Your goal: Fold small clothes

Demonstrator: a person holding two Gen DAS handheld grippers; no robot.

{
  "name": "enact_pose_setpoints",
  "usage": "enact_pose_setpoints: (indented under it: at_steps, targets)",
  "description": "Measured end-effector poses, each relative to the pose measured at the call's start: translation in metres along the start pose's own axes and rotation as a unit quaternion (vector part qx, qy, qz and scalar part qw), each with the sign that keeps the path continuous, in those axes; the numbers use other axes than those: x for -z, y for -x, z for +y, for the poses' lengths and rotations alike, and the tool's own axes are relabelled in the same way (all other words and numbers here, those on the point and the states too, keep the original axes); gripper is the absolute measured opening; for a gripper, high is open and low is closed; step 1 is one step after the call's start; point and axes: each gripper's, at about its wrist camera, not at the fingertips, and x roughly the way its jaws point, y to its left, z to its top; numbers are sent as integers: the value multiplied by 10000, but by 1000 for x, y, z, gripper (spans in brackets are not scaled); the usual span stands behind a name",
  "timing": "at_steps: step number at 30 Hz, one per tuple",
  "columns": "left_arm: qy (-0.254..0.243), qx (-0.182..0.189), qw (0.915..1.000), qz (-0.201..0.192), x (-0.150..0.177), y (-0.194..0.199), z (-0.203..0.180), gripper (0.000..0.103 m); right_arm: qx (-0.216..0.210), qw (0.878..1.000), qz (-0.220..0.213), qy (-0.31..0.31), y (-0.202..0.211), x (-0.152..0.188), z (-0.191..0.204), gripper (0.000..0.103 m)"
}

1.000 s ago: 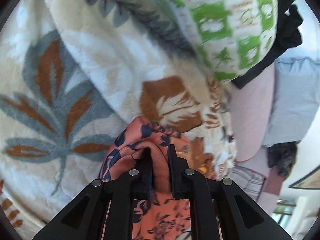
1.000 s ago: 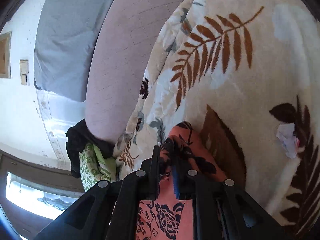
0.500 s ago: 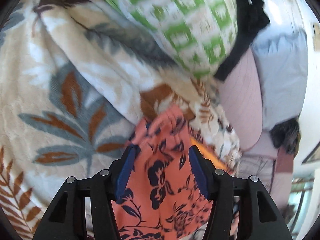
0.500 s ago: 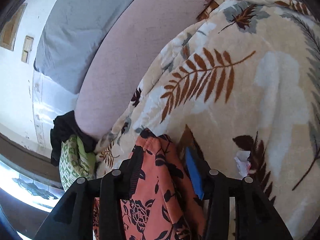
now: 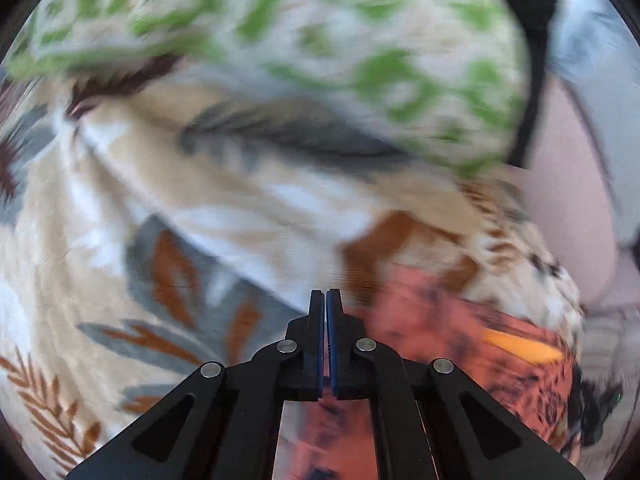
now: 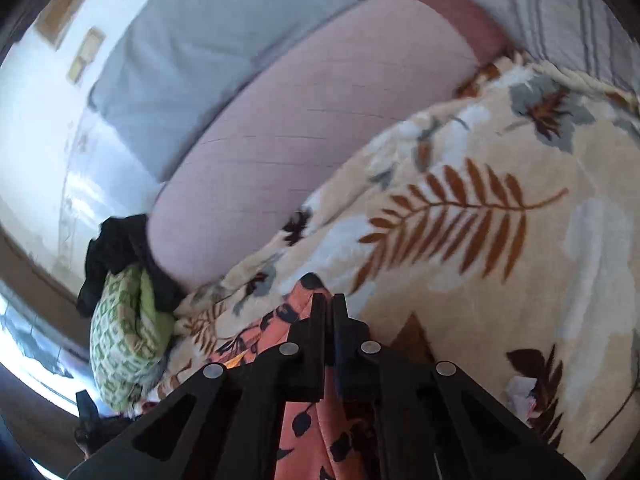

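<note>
Left gripper [image 5: 324, 300]: fingers pressed together, nothing held between them. Right gripper [image 6: 329, 304]: likewise closed on nothing. The orange floral garment [image 5: 436, 320] is seen lying on the leaf-print blanket [image 5: 224, 216], lower right of the blurred left view, lower centre beneath the fingers in the right view [image 6: 308, 432]. A green-patterned cloth [image 6: 124, 336] is noted at lower left there.

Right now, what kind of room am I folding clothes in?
Most likely a bedroom, with the work done on a bed. A leaf-print blanket covers the surface, a pink pillow and a grey pillow lie beyond it, and there is a light switch on the white wall.
</note>
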Motion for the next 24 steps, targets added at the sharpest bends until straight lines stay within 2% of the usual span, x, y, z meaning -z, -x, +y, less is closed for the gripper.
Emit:
enact_pose_setpoints:
  at_steps: [1,2,3,4,6,8,10,11,13,15,17,19,22,24]
  targets:
    - [189,-36,9998,109,-3,-6,9,1,407,9988,279,2,-12,4,-9,0]
    - [356,104,9992,162,-3,-8,18,1,592,9972,447,17,-17,9,-15,0]
    - [403,311,9985,184,-2,-5,24,1,568,9975,420,-10,-15,13,-19,1]
    - [416,511,9977,183,-1,-1,27,1,404,9988,278,-44,-9,16,-20,6]
    - [337,869,9955,149,2,9,24,5,196,9997,-114,25,9,21,-16,7]
    - [159,1191,9925,236,7,14,14,16,-32,9989,-261,385,20,23,7,7]
    - [-78,1398,9897,290,12,17,0,50,-325,9964,-152,765,21,22,39,11]
    - [-280,1369,9898,279,14,18,-12,56,-542,9936,19,994,18,25,58,15]
    - [-570,1261,9900,260,21,11,-25,59,-854,9843,443,1482,5,41,100,44]
    - [-795,1238,9880,464,29,1,-39,60,-1044,9680,860,2116,-10,66,147,52]
    - [-873,1164,9866,735,33,-19,-50,60,-1153,9479,1160,2735,-23,93,187,52]
    - [-923,1063,9867,818,32,-33,-57,60,-1131,9298,1377,3219,-40,116,217,54]
    - [-925,1231,9850,778,31,-31,-51,60,-870,8983,1669,3971,-69,150,251,54]
    - [-922,1424,9822,804,33,-25,-44,60,-474,8682,1772,4611,-84,171,261,54]
